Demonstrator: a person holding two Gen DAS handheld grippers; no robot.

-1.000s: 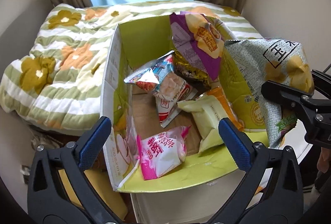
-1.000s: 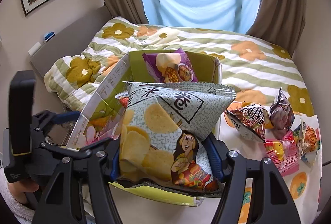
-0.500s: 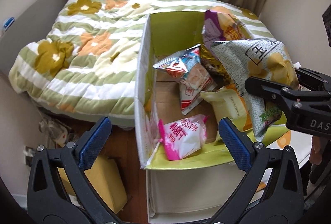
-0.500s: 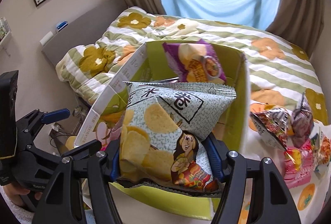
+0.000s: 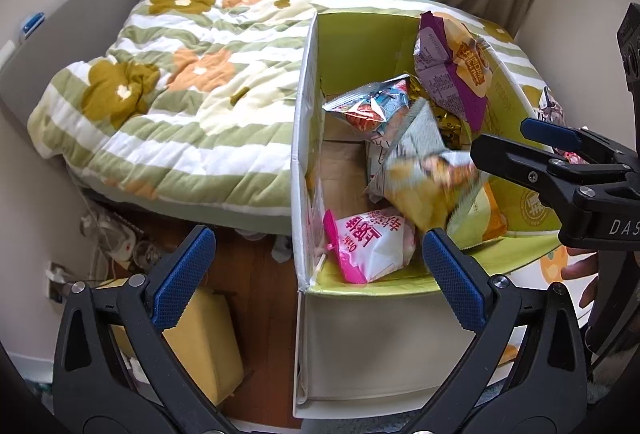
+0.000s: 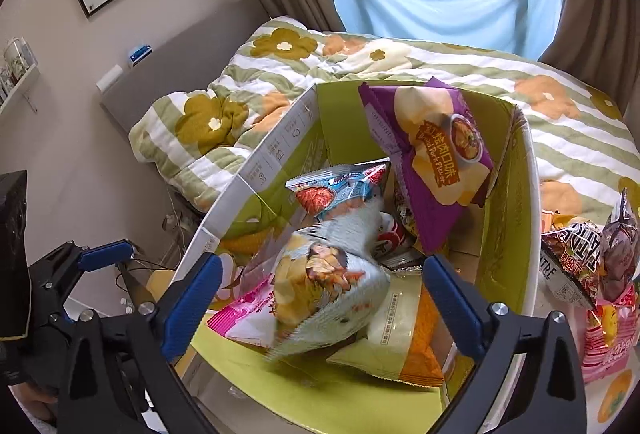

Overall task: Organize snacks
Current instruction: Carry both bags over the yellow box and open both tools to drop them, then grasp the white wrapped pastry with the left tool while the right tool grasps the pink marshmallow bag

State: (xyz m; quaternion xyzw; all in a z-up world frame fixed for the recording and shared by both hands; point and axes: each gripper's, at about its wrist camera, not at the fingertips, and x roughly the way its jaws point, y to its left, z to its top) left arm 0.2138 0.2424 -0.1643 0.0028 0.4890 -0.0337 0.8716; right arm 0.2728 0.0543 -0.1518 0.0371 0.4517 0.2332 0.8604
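Dropping from the opening right gripper [image 6: 322,298] into the box [image 6: 516,234], chip bag [image 6: 320,282] light, puffy, crushable, best pinched by its crimped edge; left gripper [image 5: 314,278] wide, empty.

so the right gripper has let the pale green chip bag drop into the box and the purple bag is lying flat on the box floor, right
Not quite. The purple bag is not flat: it stands leaning against the far wall of the box, as the right wrist view shows. The right gripper, jaws opening, has released the chip bag.

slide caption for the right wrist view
Right gripper opening, jaws clear of the blurred chip bag dropping into the green box
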